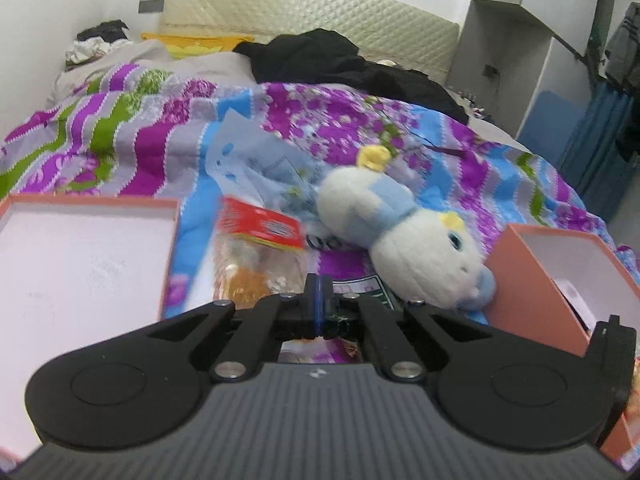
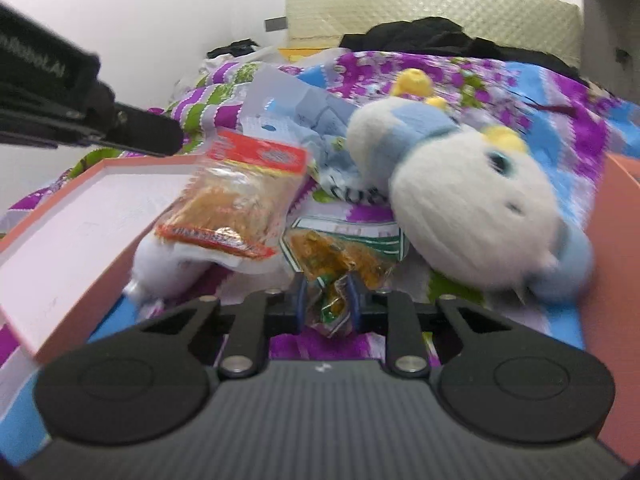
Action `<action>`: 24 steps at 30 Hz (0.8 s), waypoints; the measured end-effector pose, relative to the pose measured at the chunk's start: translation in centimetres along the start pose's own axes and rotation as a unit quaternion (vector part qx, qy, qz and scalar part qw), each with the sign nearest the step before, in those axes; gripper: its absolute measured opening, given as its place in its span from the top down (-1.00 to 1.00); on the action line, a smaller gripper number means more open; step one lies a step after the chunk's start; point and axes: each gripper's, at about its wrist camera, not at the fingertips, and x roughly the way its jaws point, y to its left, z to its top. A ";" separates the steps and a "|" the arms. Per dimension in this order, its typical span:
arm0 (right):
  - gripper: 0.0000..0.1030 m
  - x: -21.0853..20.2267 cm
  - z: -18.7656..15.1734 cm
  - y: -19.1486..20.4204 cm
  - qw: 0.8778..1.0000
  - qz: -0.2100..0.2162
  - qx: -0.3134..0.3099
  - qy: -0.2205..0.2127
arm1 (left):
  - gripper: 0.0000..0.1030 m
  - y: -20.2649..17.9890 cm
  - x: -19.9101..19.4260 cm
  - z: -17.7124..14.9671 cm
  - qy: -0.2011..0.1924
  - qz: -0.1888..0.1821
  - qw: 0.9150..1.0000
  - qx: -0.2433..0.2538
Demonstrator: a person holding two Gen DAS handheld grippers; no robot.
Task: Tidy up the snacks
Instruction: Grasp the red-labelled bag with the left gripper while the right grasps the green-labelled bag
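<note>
Several snack packs lie on a flowered bedspread. A red-topped clear snack bag [image 1: 256, 248] [image 2: 236, 200] lies beside a shallow pink box lid [image 1: 84, 248] [image 2: 80, 216]. A green-and-white snack bag [image 2: 340, 256] with orange pieces lies below it. My right gripper [image 2: 329, 300] is shut on that bag's lower corner. My left gripper [image 1: 318, 300] is shut with its fingers pressed together, empty, just short of the red-topped bag. A light blue wrapper [image 1: 256, 160] [image 2: 296, 112] lies behind the snacks. The left gripper's body shows at the upper left of the right wrist view [image 2: 80, 120].
A white and blue plush toy [image 1: 404, 236] [image 2: 472, 208] lies right of the snacks. A deeper pink box [image 1: 556, 280] [image 2: 616, 272] stands at the right. Black clothing [image 1: 340, 64] and a headboard [image 1: 304, 12] are at the far end.
</note>
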 end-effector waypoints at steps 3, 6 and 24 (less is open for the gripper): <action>0.54 -2.3 -1.6 -0.1 1.000 -0.005 0.006 0.002 | 1.00 -0.8 -1.4 -1.9 0.010 -0.007 1.000 -0.003; 0.55 -4.4 -2.9 -0.2 1.000 -0.003 0.014 0.004 | 1.00 -1.3 -2.3 -3.7 0.021 -0.010 1.000 -0.011; 0.61 -8.8 -6.1 -1.2 0.999 -0.036 0.019 0.009 | -0.48 -3.3 6.1 -4.2 0.083 0.093 0.977 0.176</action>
